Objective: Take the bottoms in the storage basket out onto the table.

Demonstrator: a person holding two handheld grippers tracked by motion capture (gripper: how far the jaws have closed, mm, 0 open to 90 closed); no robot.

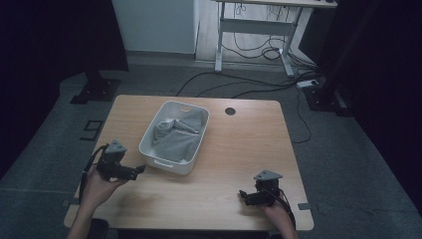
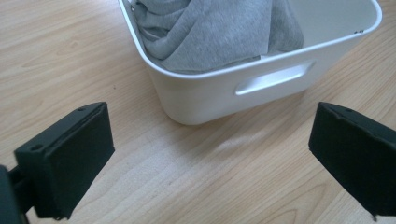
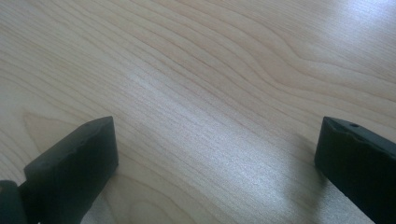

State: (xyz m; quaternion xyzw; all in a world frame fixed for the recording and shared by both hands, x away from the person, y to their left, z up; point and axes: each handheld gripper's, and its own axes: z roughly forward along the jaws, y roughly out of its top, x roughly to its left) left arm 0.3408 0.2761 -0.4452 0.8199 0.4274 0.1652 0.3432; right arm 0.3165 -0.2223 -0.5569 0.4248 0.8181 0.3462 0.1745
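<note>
We see the left gripper [image 1: 142, 170] held low in the left hand [image 1: 99, 186], its jaws spread wide and pointing to the right. The right gripper [image 1: 242, 194] sits in the right hand [image 1: 276, 209], jaws also wide apart, pointing left. Both forearms enter from the bottom edge.

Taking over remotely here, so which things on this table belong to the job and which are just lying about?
In the job:
- white bin
- grey cloth bundled inside it
- left tongs, open, facing the bin's handle slot
- right tongs, open over bare table

Lying about:
- cables on the floor
- desk frame behind
</note>
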